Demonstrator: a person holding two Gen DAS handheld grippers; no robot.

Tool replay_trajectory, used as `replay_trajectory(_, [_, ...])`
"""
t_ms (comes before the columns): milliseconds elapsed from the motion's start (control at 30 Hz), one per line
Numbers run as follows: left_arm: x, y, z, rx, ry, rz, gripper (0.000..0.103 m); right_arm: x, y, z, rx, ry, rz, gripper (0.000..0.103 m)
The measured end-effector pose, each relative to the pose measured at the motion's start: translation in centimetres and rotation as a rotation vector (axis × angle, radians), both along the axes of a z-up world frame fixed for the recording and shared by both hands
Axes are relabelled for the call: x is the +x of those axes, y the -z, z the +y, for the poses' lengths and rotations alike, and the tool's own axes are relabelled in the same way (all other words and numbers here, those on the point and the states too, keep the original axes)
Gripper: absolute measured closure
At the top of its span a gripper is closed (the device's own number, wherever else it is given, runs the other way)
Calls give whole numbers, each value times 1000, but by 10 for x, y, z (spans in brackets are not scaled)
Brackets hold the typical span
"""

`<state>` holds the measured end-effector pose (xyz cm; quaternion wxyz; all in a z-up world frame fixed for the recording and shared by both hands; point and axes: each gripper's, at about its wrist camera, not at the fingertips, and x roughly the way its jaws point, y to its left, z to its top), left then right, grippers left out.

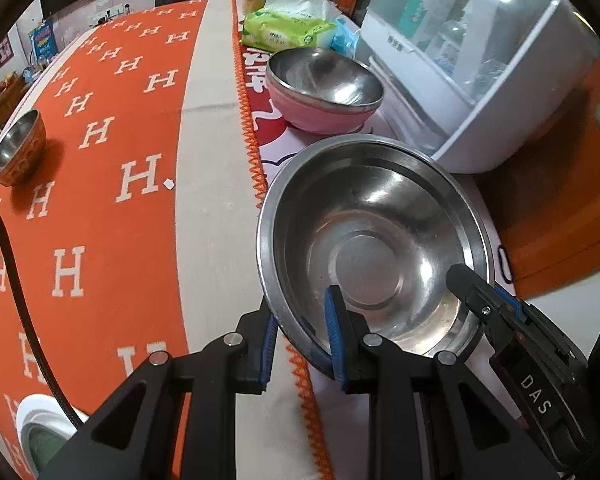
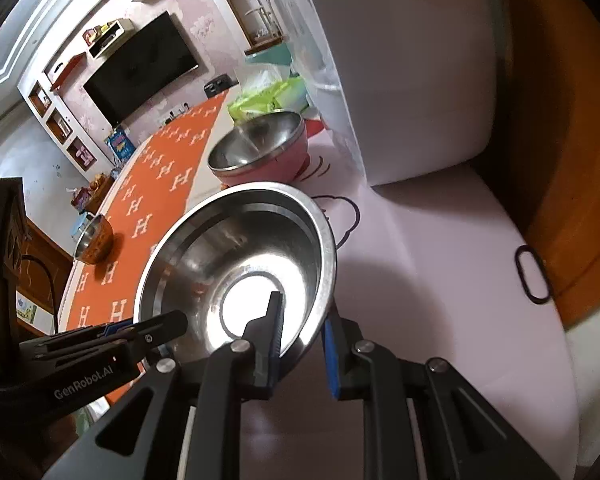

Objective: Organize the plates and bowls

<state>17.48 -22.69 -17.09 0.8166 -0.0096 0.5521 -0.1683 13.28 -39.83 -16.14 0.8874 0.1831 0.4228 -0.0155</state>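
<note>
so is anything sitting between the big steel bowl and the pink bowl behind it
Nothing visible does. The steel bowl, gripped at its rim by the left gripper and right gripper, faces only bare white mat before the pink bowl.

Bright even daylight; white glare in steel bowl (image 2: pixel 236 312) base; heavy fisheye bending, dark vignette at corners

1. A wide, shallow stainless-steel bowl (image 1: pixel 374 248) (image 2: pixel 240 264) with a flat round base is upright and empty, clamped at its rim from two sides.
2. A pink-walled bowl with a steel lining (image 1: pixel 324 88) (image 2: pixel 262 146) stands upright beyond it, near but apart.
3. A small orange-patterned bowl with a steel lining (image 1: pixel 16 148) (image 2: pixel 94 242) stands well apart.
</note>
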Motion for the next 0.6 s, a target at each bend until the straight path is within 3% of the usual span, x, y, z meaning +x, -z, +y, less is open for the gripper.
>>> replay_trajectory(600, [-63,-46,15,-18,53,-88,81,-54,-45,9,-37,1,-81,85])
